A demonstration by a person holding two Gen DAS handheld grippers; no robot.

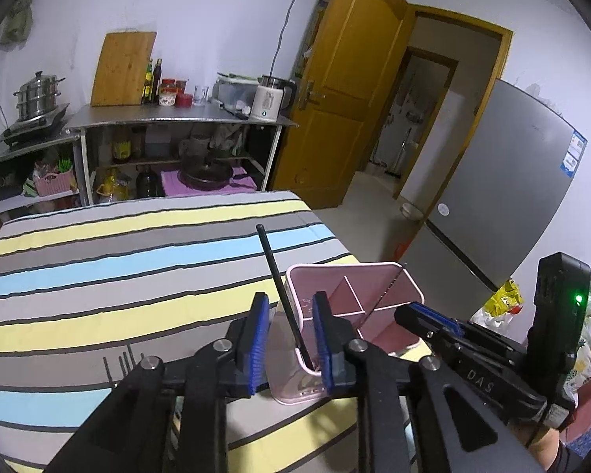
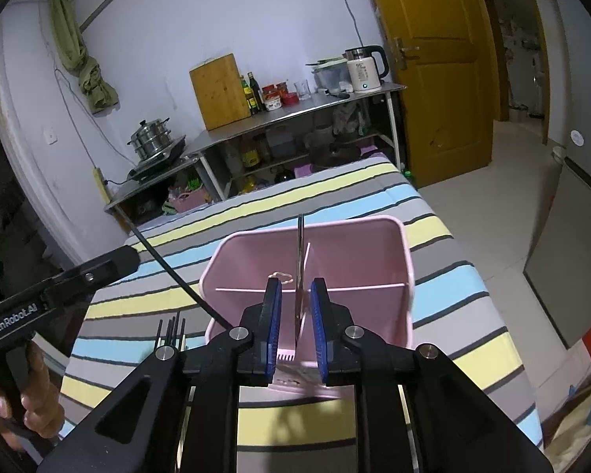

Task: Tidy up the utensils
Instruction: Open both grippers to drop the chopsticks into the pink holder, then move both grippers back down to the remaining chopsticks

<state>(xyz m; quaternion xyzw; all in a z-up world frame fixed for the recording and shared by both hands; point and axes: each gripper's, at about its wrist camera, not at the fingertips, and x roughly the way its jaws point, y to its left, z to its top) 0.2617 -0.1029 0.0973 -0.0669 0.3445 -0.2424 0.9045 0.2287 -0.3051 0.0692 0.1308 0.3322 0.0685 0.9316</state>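
Observation:
A pink divided utensil holder (image 1: 354, 267) (image 2: 358, 256) stands on the striped cloth. In the left wrist view a black chopstick (image 1: 274, 268) leans in its near-left compartment. My left gripper (image 1: 290, 303) is open around it, and the blue pads stand clear of the stick. In the right wrist view a thin metal utensil (image 2: 300, 244), seen edge-on, stands upright in the holder. It sits between the jaws of my right gripper (image 2: 295, 287), which is open with a gap on both sides. Several black chopsticks (image 2: 171, 329) (image 1: 122, 358) lie on the cloth to the holder's left.
The striped cloth (image 1: 138, 244) covers a table whose right edge drops to the tiled floor. Behind stand a steel counter (image 1: 177, 116) with a kettle (image 1: 268, 100), a cutting board and bottles. A steamer pot (image 1: 39, 94), a yellow door and a grey fridge (image 1: 512, 181) are also in view.

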